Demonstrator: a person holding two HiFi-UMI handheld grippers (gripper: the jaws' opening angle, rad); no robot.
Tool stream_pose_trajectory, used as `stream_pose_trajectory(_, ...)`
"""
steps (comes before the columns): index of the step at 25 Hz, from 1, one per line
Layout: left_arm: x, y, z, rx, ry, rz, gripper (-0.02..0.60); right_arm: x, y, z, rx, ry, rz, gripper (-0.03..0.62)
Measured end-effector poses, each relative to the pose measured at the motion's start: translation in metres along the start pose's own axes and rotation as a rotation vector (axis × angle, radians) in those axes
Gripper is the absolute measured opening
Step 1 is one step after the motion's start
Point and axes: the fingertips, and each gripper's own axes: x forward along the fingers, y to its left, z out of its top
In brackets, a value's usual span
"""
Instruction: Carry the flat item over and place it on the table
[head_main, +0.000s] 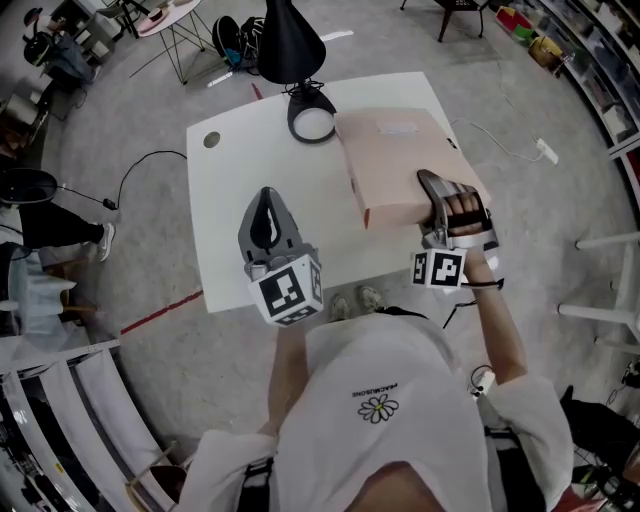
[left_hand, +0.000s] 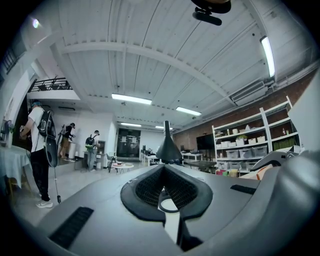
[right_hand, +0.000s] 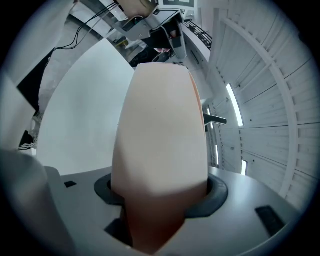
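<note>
Two grippers in play, but only one is doing any work. The right gripper (head_main: 437, 195) is clamped on the near edge of a flat pinkish cardboard box (head_main: 395, 160). Looking along its jaws, the box fills the gap and the pads press on both faces. The left gripper (head_main: 267, 222) hangs over the near part of the white table (head_main: 230, 180) with its jaws together and nothing between them.

The box is over the right side of the table, with its long side running along the right edge. From where I'm standing I can't tell whether it's resting on the top or a touch above it.

What I'd worry about:
- It's a one-sided pinch on a wide, flat box. If it isn't fully down when the jaws let go, the far end could drop and slap the table, or the whole thing could swivel in the grip.
- It sits right by the table's right edge. Let it go a bit too far out and it could tip off onto the floor.
- The box's far left corner is just beside the round base (head_main: 312, 124) of the black lamp (head_main: 290, 45). Push the box any further in and it probably shoves the lamp.

The free gripper could steady things, but it's well apart from the box.
</note>
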Motion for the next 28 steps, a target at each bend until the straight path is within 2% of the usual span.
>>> stream_pose_trajectory(9,0.001,-0.002,-0.006,0.003,0.028,-0.005,0.015,0.019,0.025,-0.006,-0.068,0.014,0.091,0.291)
stream_pose_trajectory(21,0.002,-0.006,-0.017,0.0,0.064,-0.012,0.015,0.029,0.037,-0.006,-0.04,0.029,0.118,0.291)
stream_pose_trajectory(28,0.002,-0.018,-0.021,-0.005,0.064,-0.041,0.015,0.03,0.051,-0.009,-0.029,0.019,0.173,0.291)
